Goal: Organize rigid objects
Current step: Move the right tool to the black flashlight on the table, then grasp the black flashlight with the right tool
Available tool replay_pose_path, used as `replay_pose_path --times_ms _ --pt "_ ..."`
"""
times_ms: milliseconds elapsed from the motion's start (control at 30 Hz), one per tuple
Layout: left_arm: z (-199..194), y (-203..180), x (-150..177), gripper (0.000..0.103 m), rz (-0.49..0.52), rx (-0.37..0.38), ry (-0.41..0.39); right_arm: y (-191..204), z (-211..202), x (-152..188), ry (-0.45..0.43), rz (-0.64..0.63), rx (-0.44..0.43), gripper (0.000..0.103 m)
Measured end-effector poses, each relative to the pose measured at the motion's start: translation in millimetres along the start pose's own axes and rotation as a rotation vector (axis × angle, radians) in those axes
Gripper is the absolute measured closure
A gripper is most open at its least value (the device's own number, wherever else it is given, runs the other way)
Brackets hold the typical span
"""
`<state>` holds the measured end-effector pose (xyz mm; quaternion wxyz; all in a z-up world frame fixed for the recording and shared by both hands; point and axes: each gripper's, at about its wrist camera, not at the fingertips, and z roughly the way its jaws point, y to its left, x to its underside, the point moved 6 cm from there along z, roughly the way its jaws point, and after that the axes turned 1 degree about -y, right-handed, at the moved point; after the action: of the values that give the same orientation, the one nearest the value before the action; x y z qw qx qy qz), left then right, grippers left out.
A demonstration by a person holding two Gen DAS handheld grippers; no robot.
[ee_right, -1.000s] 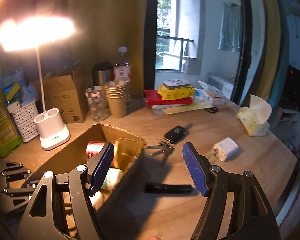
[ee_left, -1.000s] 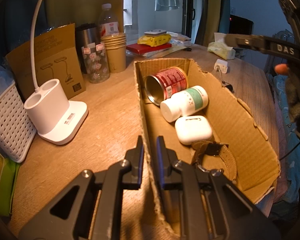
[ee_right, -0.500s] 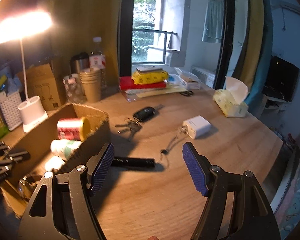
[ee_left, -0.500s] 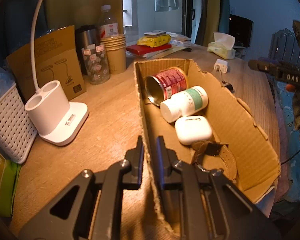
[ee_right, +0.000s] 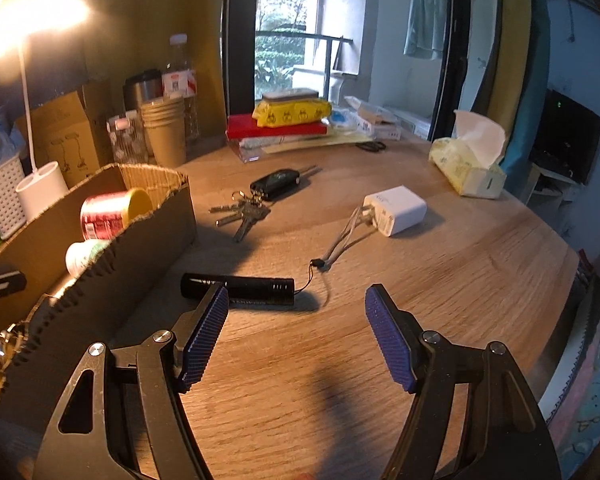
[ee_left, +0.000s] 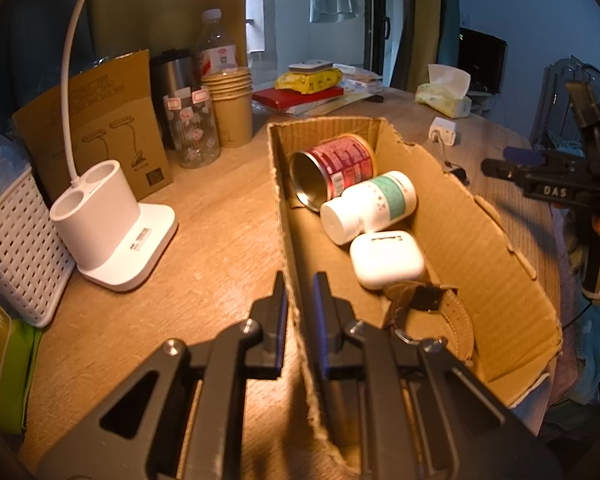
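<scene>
The left gripper (ee_left: 298, 304) pinches the cardboard box (ee_left: 496, 280) wall and holds it steady. The right gripper (ee_right: 294, 334) is spread wide above the black flashlight (ee_right: 238, 286), which lies on the table (ee_right: 440, 280) just beside the box. Go down slowly, squeeze its middle, and mind the thin cord.

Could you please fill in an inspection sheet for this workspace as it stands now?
Surface: wooden table, lamp-lit.
Job's things: cardboard box holds red can, white bottle, earbud case, watch; black flashlight, keys, white charger lie outside.
Clutter: desk lamp, paper cups, tissue pack, books.
Grippers: left gripper clamps the box's wall; right gripper open above the table.
Cables: charger's short cord.
Surroundings: balcony door.
</scene>
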<state>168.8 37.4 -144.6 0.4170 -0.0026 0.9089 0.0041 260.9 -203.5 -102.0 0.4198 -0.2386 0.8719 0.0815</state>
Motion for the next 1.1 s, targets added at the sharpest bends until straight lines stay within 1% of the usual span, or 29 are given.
replay_pose_path --times_ms 200,367,467,567,733,800,867,967,1100 --pt "1 1 0 0.09 -0.004 0.003 0.002 5 23 3 0.045 -0.043 0.01 0.029" --pt "2 2 0 0.09 -0.009 0.008 0.007 14 37 -1 0.069 -0.124 0.009 0.029" --pt "2 3 0 0.09 -0.012 0.011 0.01 20 45 0 0.094 -0.18 0.034 0.029" --pt "3 4 0 0.09 -0.014 0.014 0.012 27 50 -1 0.102 -0.218 0.036 0.029" --pt "3 4 0 0.09 -0.015 0.015 0.013 40 59 -5 0.116 -0.273 0.008 0.029" --pt "3 4 0 0.09 -0.015 0.015 0.013 44 66 -7 0.14 -0.287 -0.01 0.029" --pt "3 4 0 0.09 -0.014 0.014 0.013 45 70 -10 0.152 -0.285 -0.033 0.029" --pt "3 4 1 0.09 -0.013 0.013 0.013 44 77 -15 0.159 -0.288 -0.036 0.029" --pt "3 4 1 0.09 -0.014 0.014 0.013 44 85 -20 0.173 -0.274 -0.076 0.029"
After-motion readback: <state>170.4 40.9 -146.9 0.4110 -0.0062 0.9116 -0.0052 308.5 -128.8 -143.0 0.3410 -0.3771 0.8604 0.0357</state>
